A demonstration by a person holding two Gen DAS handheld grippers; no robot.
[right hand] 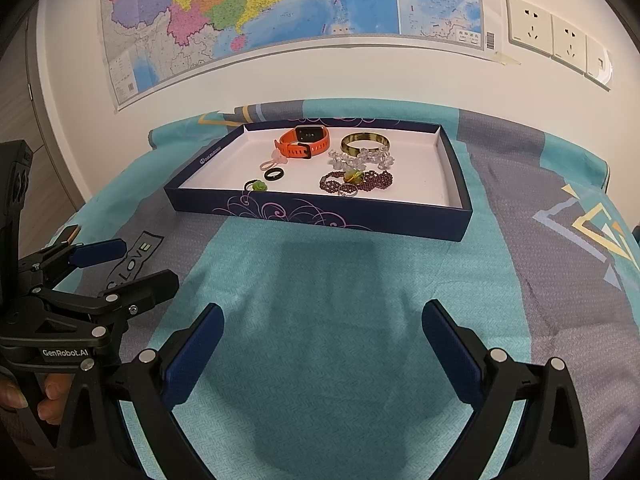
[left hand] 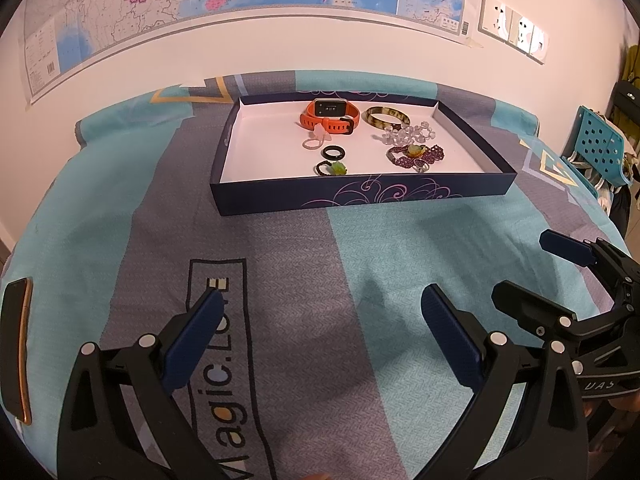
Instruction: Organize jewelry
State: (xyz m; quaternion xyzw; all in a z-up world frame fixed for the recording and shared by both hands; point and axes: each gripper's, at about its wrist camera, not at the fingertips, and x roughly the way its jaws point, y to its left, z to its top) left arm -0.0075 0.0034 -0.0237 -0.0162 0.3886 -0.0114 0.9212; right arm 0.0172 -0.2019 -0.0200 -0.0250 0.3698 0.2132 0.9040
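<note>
A shallow dark blue box [left hand: 360, 196] [right hand: 320, 216] with a white floor lies on the bed. In it are an orange watch [left hand: 330, 114] [right hand: 306, 141], a mottled bangle [left hand: 386, 118] [right hand: 366, 143], a clear bead bracelet [left hand: 408, 134] [right hand: 362, 157], a purple bead bracelet with a yellow charm [left hand: 416, 155] [right hand: 356, 181], a black ring [left hand: 333, 153] [right hand: 276, 173], a green-flower hair tie [left hand: 332, 168] [right hand: 256, 186] and a pink tie [left hand: 314, 141]. My left gripper [left hand: 322, 304] and right gripper [right hand: 323, 316] hover open and empty over the bedspread, short of the box.
A striped teal and grey bedspread [left hand: 280, 264] covers the bed. A phone [left hand: 16, 350] lies at its left edge. A map [right hand: 280, 12] and sockets [right hand: 560, 36] are on the wall behind. A blue chair [left hand: 600, 148] stands at right.
</note>
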